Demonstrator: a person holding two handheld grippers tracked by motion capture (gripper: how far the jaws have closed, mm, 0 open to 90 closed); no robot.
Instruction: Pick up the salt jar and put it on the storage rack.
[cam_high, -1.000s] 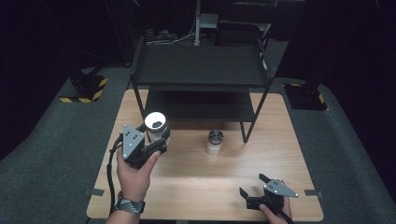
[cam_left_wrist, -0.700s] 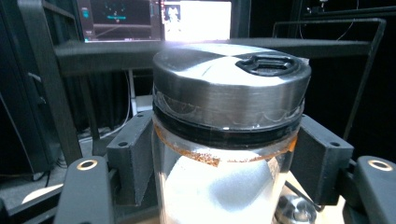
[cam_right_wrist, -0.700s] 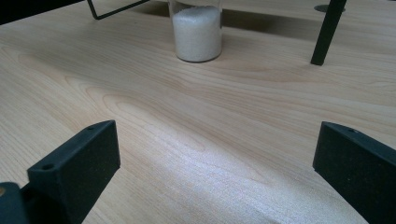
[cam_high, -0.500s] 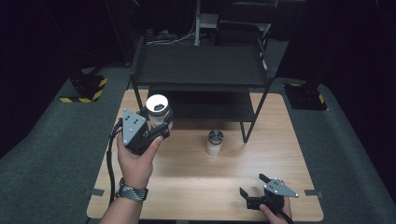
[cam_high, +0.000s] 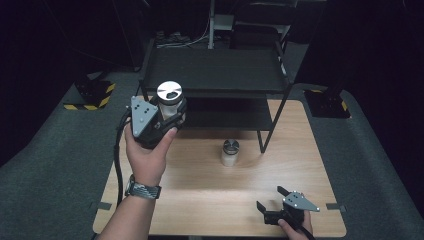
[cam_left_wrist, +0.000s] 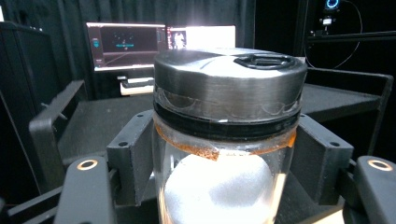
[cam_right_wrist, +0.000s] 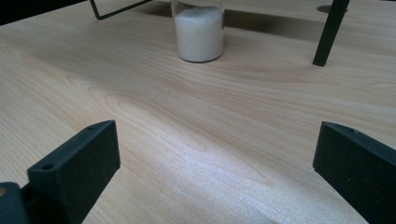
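High view: since a second ago we have lifted the jar (cam_high: 169, 101) off the desk (cam_high: 200, 200) toward the shelf (cam_high: 215, 70); we judge placing comes next. Left fingers (cam_high: 167, 116) clamp it. Second jar (cam_high: 230, 152) stands ahead of the right fingers (cam_high: 271, 198), which are apart

Left gripper view: jar (cam_left_wrist: 224, 154) pinched between both fingers, below its lid (cam_left_wrist: 229, 81)

Right gripper view: fingers (cam_right_wrist: 74, 163) wide, empty, jar (cam_right_wrist: 200, 32) ahead

Left gripper (cam_high: 167, 117) lifted jar (cam_high: 169, 100) higher.
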